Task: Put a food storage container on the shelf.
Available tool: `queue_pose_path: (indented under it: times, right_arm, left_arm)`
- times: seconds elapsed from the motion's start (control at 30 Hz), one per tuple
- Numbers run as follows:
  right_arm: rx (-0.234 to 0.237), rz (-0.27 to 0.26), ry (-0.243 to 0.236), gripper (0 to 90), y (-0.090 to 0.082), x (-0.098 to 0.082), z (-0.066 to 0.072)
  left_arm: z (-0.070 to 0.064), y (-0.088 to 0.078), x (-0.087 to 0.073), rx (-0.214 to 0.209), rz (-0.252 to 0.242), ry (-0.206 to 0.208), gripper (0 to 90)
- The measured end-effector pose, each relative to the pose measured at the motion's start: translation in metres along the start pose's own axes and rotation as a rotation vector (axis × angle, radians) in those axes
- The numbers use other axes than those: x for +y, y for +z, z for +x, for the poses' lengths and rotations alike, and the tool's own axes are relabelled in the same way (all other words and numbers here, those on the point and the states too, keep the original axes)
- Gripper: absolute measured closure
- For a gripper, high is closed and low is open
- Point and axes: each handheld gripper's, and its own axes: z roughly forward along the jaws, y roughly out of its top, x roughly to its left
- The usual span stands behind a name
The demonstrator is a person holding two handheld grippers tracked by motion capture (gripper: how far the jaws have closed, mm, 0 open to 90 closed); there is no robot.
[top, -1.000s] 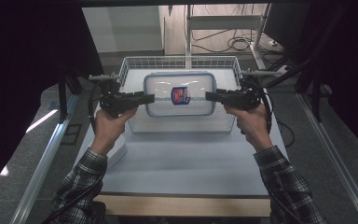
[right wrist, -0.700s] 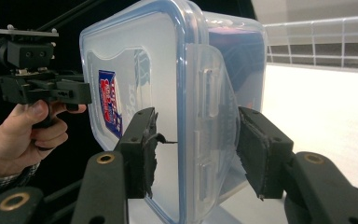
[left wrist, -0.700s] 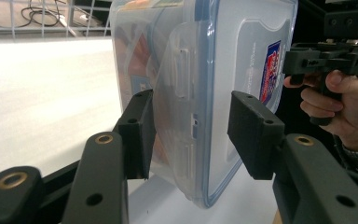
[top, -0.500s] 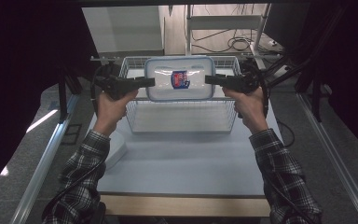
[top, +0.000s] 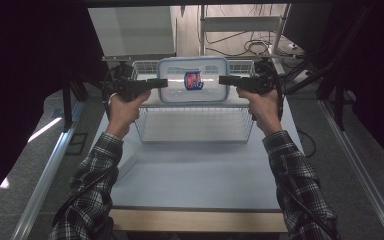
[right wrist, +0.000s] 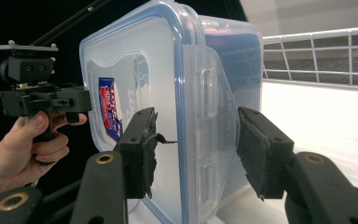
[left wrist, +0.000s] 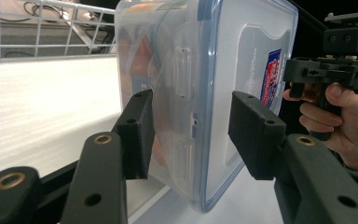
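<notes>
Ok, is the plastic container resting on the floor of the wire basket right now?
No: in the high view the container is held up above the wire basket, gripped at its ends by the left gripper and right gripper.

Your high view is unevenly lit: the white table (top: 195,170) is bright and evenly washed, while everything left and right of it falls into near-black. A pale streak of reflected light lies on the floor left of the table. Detail there is soft and grainy, and the wire basket (top: 195,122) on the table renders only as thin, faint lines. In your left gripper view the table surface beside the clear container (left wrist: 214,93) blows out to almost pure white, with faint banding. The near tool pads (left wrist: 256,135) look slightly soft, and the container's lid shows mild sheen. In your right gripper view the table behind the container glares too; the background left of the container is black.
</notes>
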Motion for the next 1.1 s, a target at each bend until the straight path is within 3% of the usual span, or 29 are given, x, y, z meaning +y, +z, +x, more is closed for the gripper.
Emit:
queue_pose_path:
  times: [0.23, 0.4, 0.47, 0.6, 0.7, 0.77, 0.83, 0.87, 0.9, 0.97, 1.1]
  right_arm:
    - [0.001, 0.006, 0.008, 48.8, 0.002, -0.002, -0.004]
    - [-0.044, 0.001, -0.037, 47.1, 0.003, -0.001, 0.000]
    - [-0.066, 0.004, -0.058, 46.5, 0.004, -0.001, 0.001]
    - [-0.070, 0.003, -0.044, 46.2, 0.005, 0.000, 0.000]
    - [-0.080, 0.000, -0.044, 45.9, 0.006, 0.000, 0.000]
    - [-0.084, 0.001, -0.046, 45.3, 0.006, 0.000, 0.001]
    - [-0.102, 0.011, -0.056, 42.5, 0.007, 0.000, 0.001]
    - [-0.115, 0.016, -0.055, 42.7, 0.008, -0.001, 0.002]
    - [-0.125, 0.014, -0.061, 48.8, 0.008, -0.001, 0.002]
    - [-0.150, 0.028, -0.073, 49.9, 0.009, -0.002, 0.001]
    - [-0.143, 0.021, -0.055, 53.6, 0.009, -0.001, -0.003]
  left_arm:
    - [0.000, 0.001, 0.000, 0.007, -0.014, 0.012, 50.5]
    - [0.004, 0.003, -0.002, 0.007, -0.040, 0.007, 49.6]
    - [0.005, 0.004, -0.002, 0.003, -0.049, -0.012, 49.5]
    - [0.007, 0.005, -0.001, -0.002, -0.046, -0.019, 49.9]
    - [0.004, 0.005, 0.000, 0.020, -0.043, -0.020, 49.5]
    - [0.002, 0.006, 0.000, 0.060, -0.024, 0.011, 48.7]
    - [0.000, 0.009, -0.002, 0.105, 0.004, 0.042, 54.5]
    - [0.001, 0.011, -0.004, 0.106, 0.008, 0.037, 52.1]
    - [0.004, 0.010, -0.005, 0.085, -0.023, 0.012, 51.4]
    - [0.010, 0.009, -0.004, 0.051, -0.033, -0.020, 54.1]
    - [0.010, 0.009, -0.002, 0.056, -0.023, -0.014, 53.7]
